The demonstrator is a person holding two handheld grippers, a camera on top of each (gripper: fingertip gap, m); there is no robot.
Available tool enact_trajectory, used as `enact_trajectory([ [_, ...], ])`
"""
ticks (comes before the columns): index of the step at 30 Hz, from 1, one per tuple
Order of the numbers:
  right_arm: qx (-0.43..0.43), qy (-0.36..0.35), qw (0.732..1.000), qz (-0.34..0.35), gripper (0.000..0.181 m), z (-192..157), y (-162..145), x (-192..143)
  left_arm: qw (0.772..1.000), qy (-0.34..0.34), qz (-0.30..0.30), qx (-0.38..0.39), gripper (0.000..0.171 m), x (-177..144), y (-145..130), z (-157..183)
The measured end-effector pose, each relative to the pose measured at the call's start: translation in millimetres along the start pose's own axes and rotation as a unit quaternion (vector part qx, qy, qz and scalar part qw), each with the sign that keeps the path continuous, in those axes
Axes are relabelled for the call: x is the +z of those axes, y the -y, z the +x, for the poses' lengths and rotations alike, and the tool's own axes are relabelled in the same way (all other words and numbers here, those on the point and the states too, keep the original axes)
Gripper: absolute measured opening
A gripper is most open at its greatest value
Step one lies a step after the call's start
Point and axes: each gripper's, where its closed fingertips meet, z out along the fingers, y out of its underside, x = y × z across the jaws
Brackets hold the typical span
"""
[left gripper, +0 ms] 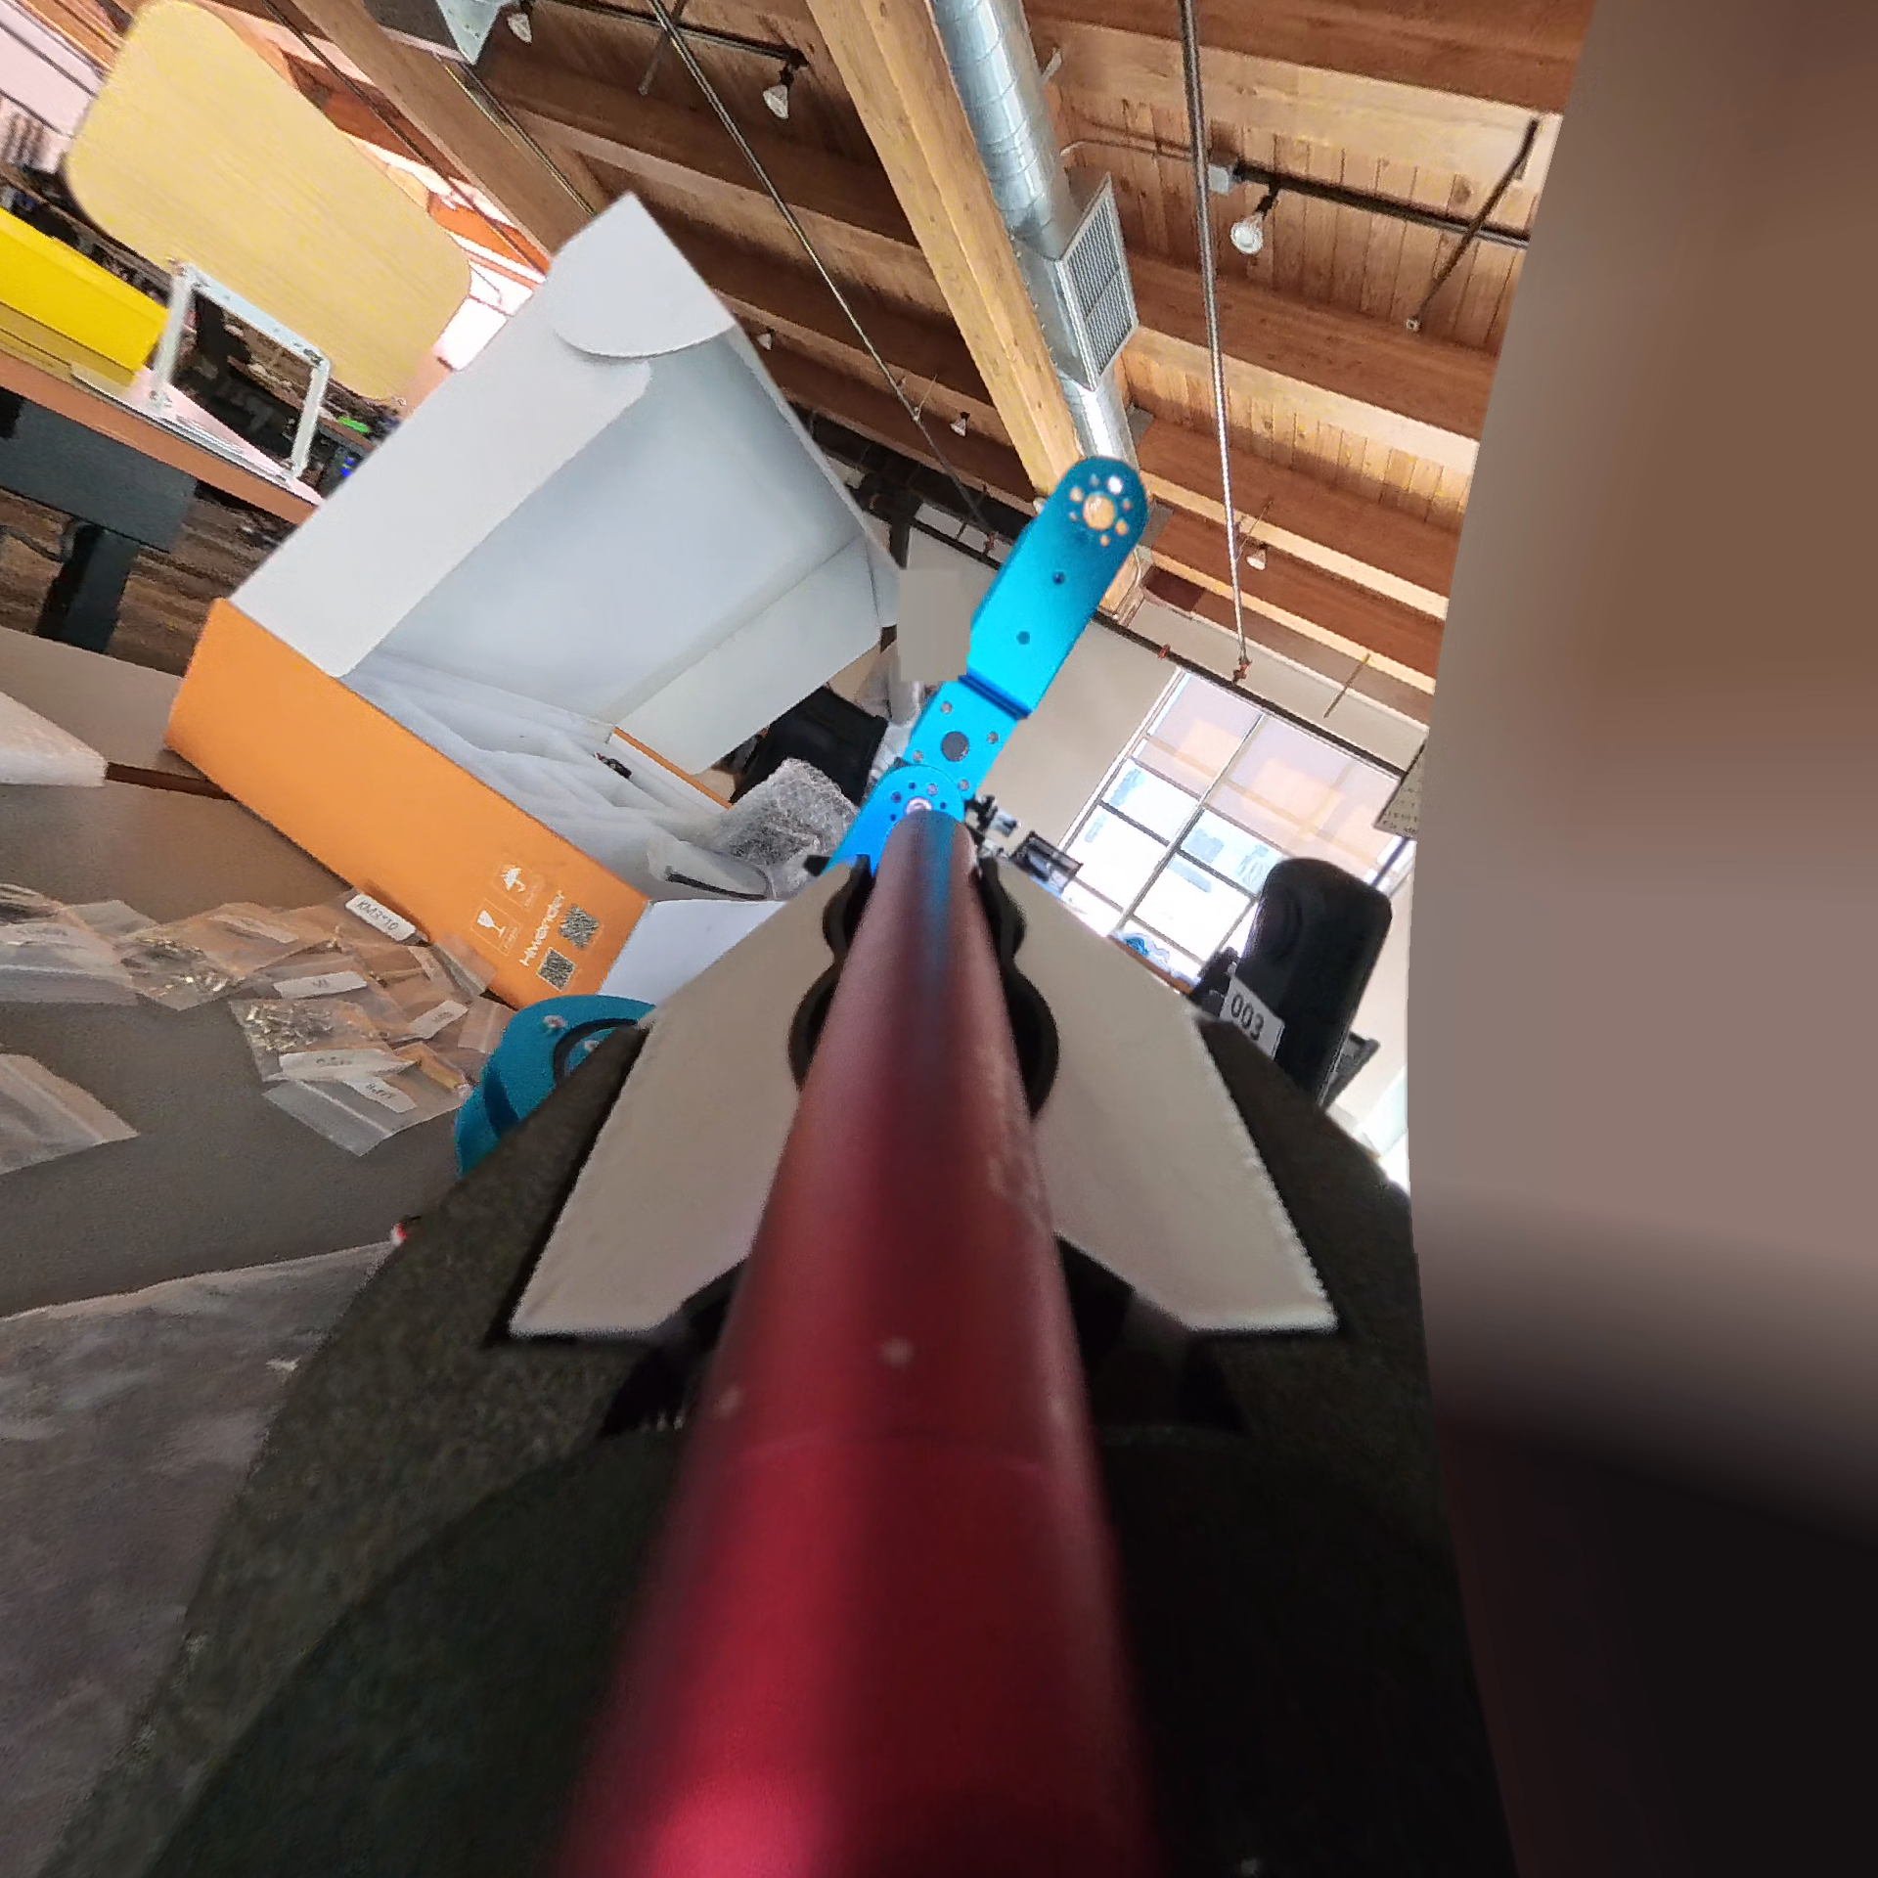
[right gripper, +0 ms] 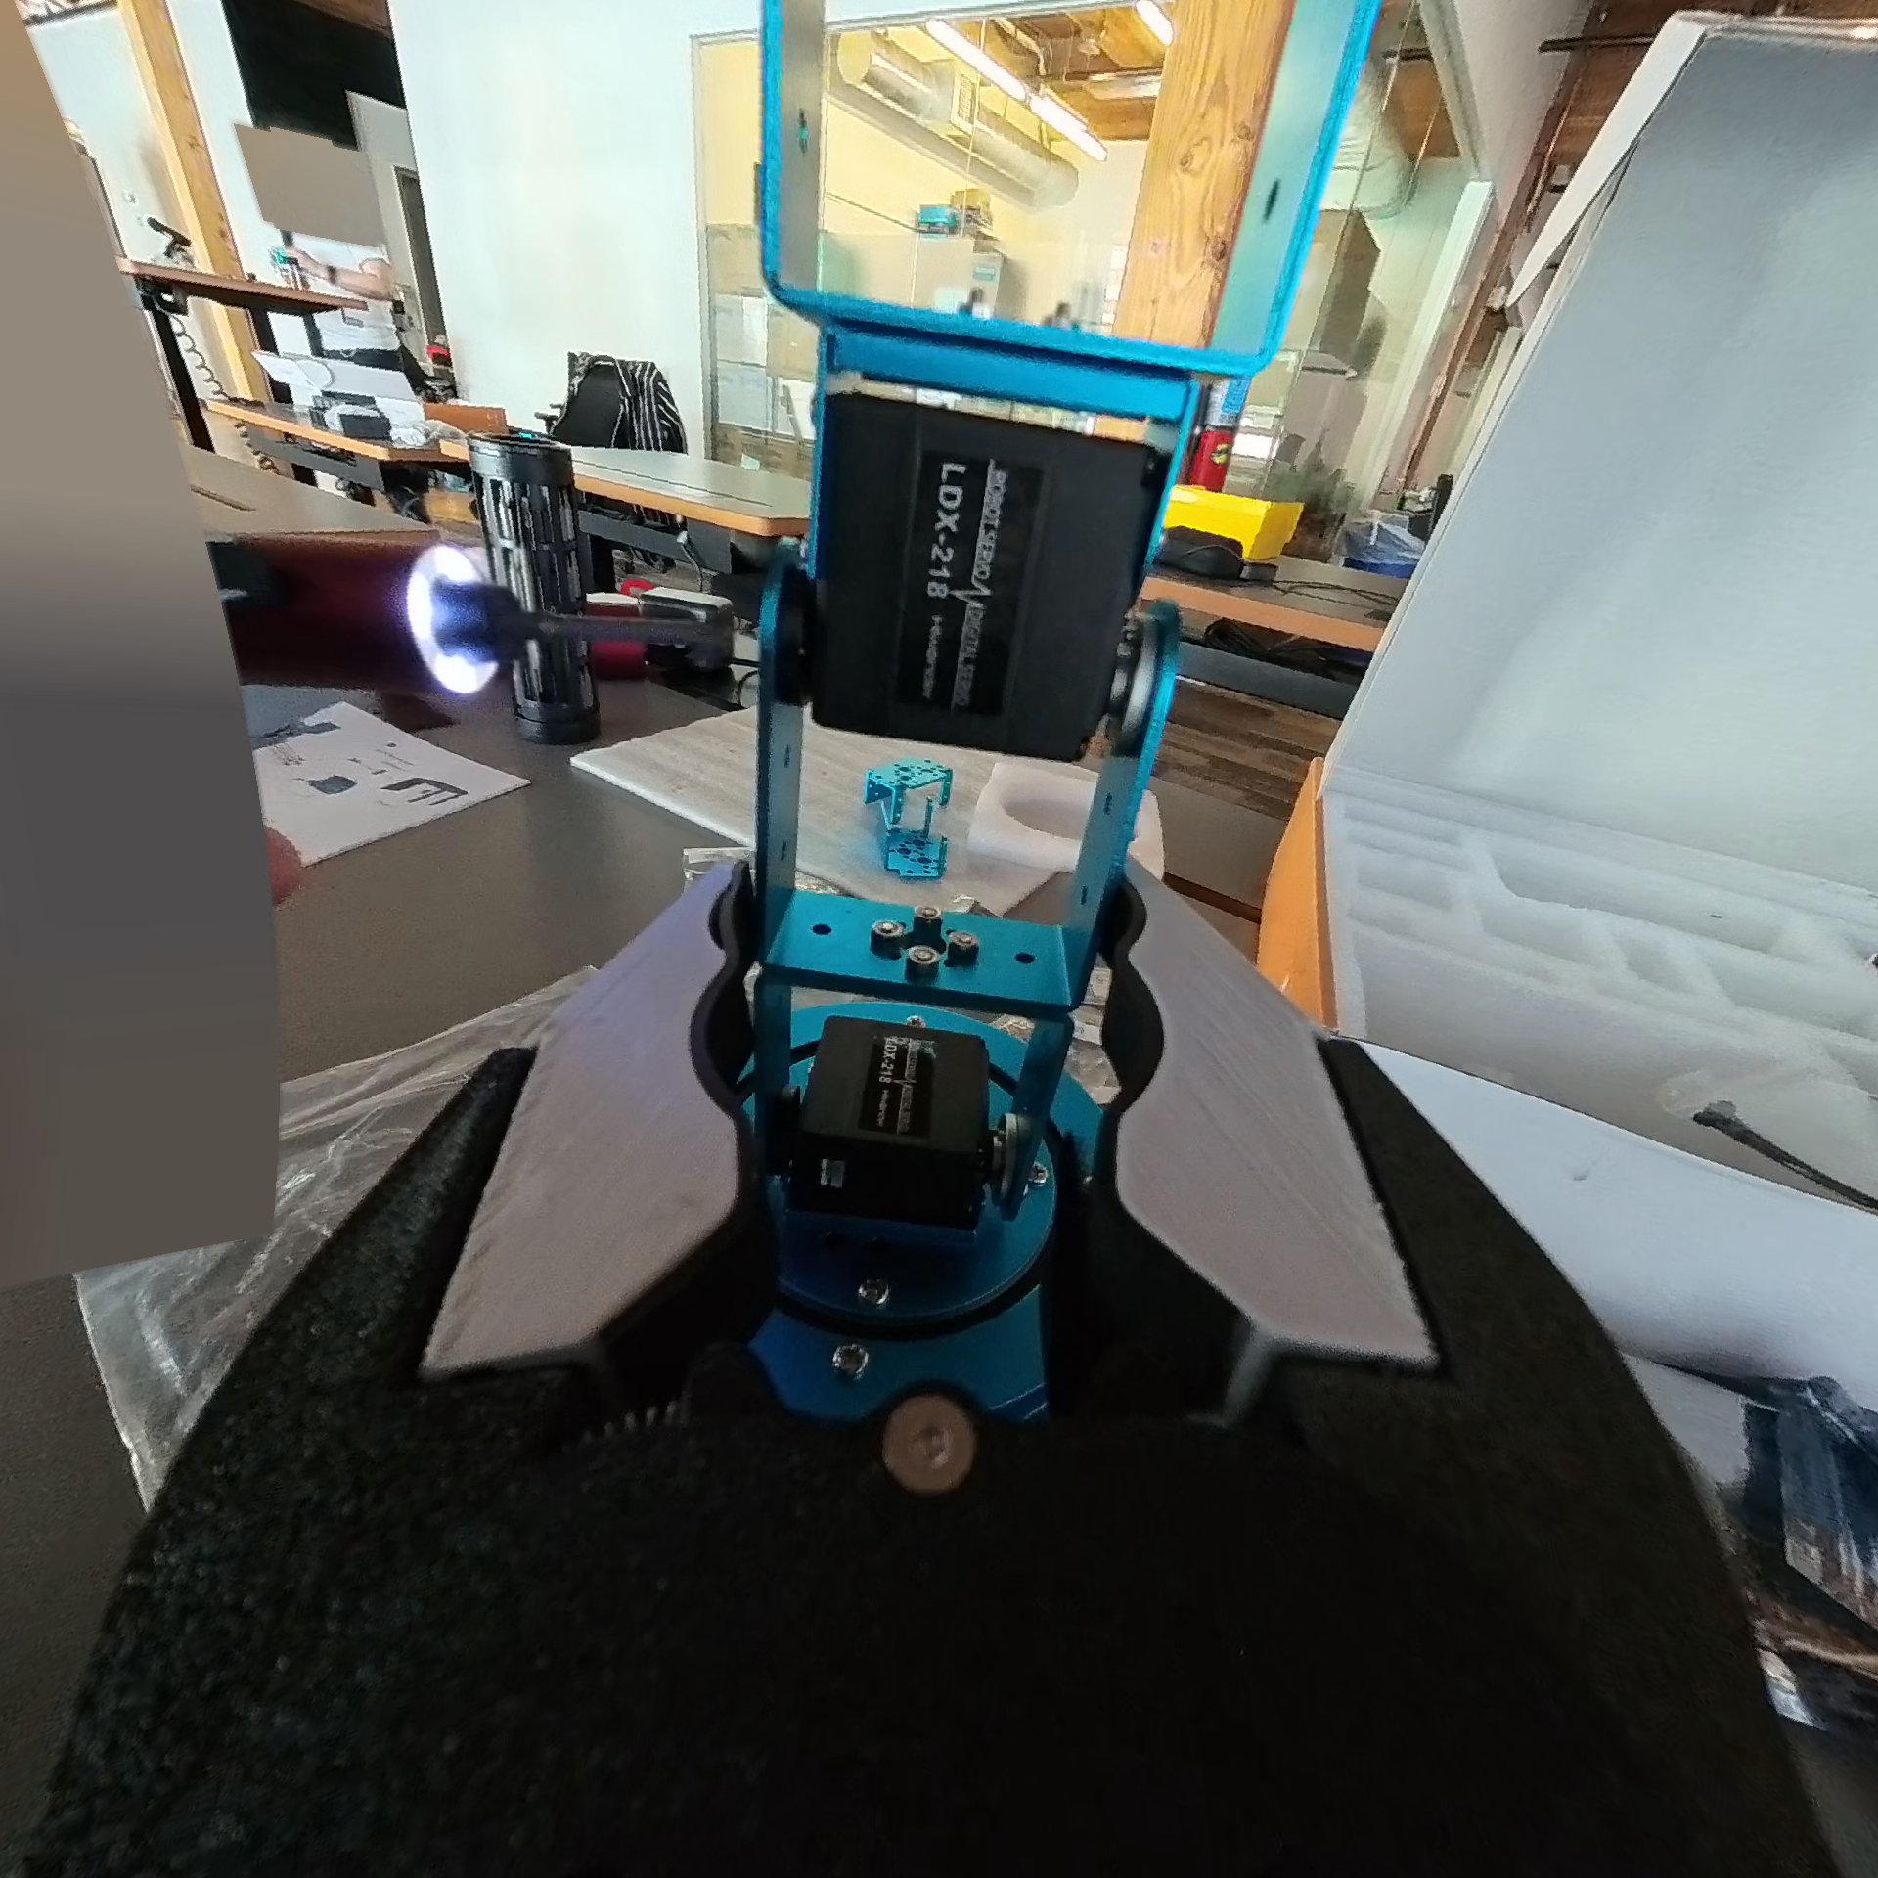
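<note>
Blue metal arm assembly, built of brackets and two black servos, stands upright on a round blue base on the dark bench. The right claw is pinching it low down, its pale fingers pressed against either side of the lower bracket just above the lower servo. The upper servo sits higher in the frame, with an open blue U-bracket above it.

The left claw is pinching a red cylindrical screwdriver that runs lengthwise between its fingers. The tool's tip meets a round blue side plate of the assembly; in the right wrist view the tool's lit ring and thin bit point at the assembly's left side.

An open orange box with a white lid and foam lining sits behind, beside small clear bags of hardware. A printed sheet and a loose blue bracket lie on the bench.
</note>
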Motion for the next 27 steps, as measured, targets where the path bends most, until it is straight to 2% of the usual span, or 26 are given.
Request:
enact_trajectory([
  [4,0.001,0.003,1.0,0.002,0.067,0,0,0,1.0,0.017,0.008,0.001,0.021,-14,4,-11],
  [8,0.003,0.006,1.0,0.003,0.067,0,0,-1,0.999,0.036,-0.022,0.03,0.022,-32,7,-23],
  [10,0.008,0.012,1.0,-0.002,0.067,0,0,-3,0.994,0.058,-0.057,0.073,0.021,-43,11,-35],
  [14,0.049,0.056,0.997,0.0,0.065,-2,5,-17,0.972,0.085,-0.17,0.136,0.021,-66,12,-61],
  [19,0.085,0.116,0.989,-0.014,0.063,-2,-5,-42,0.918,0.058,-0.343,0.192,0.021,-88,-27,-80],
  [22,0.078,0.12,0.989,-0.028,0.06,2,-16,-52,0.896,0.06,-0.387,0.21,0.022,-84,-41,-96],
  [27,0.052,0.08,0.994,-0.049,0.058,13,-29,-52,0.879,0.057,-0.427,0.205,0.022,-67,-66,-122],
])
